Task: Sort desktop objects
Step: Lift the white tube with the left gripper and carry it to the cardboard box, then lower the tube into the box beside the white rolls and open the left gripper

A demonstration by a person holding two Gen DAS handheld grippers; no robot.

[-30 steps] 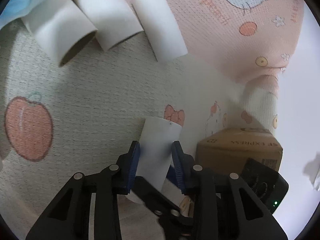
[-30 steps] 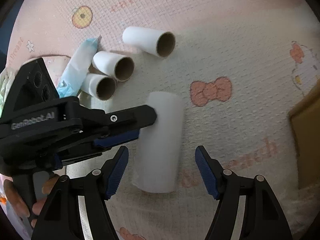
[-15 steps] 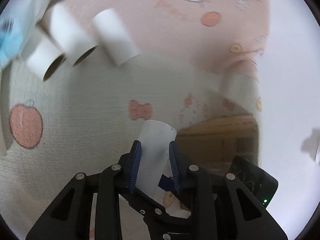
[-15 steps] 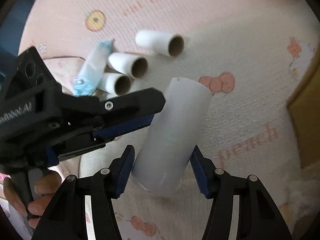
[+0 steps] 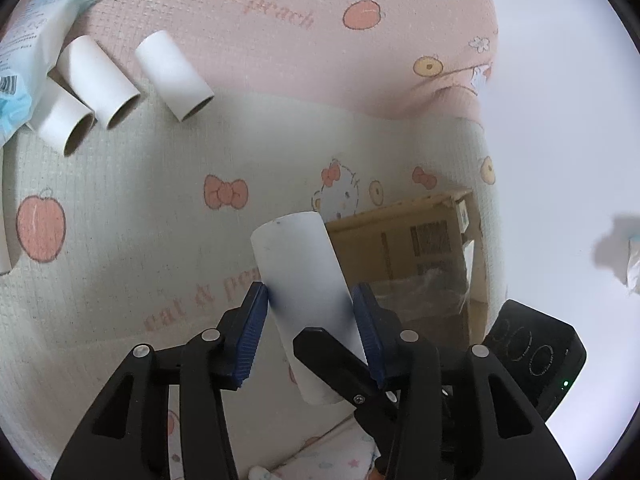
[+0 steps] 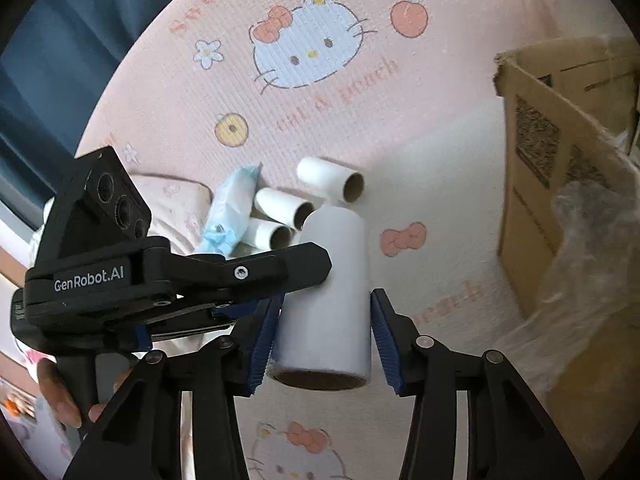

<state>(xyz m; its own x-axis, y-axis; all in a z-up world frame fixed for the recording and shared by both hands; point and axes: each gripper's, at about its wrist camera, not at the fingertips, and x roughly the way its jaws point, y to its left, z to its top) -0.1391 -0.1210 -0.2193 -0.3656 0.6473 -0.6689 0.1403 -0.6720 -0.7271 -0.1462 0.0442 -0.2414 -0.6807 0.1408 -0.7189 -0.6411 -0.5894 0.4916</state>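
A white paper roll [image 5: 296, 256] hangs tilted above the patterned mat [image 5: 120, 208], between both grippers. My left gripper [image 5: 310, 304] has the roll between its blue pads [image 5: 250, 328], and its jaws are opening and look slack on it. My right gripper [image 6: 324, 332] straddles the roll [image 6: 336, 280] near its lower open end. Its jaws are closing and its pads [image 6: 264, 340] press the roll's sides. The left gripper [image 6: 280, 276] reaches in from the left in the right wrist view. One black right fingertip [image 5: 332, 360] crosses the roll in the left wrist view.
Three more white rolls [image 5: 176, 76] [image 5: 98, 76] [image 5: 60, 124] lie together on the mat beside a blue-and-white packet [image 5: 24, 52]. An open cardboard box [image 6: 560, 160] with clear plastic wrap [image 6: 580, 240] inside stands at the right. A person's hand [image 6: 60, 400] holds the left gripper's handle.
Both grippers rose and the roll came up off the mat with them. The right jaws closed in around the roll. The left jaws squeezed it, then widened.
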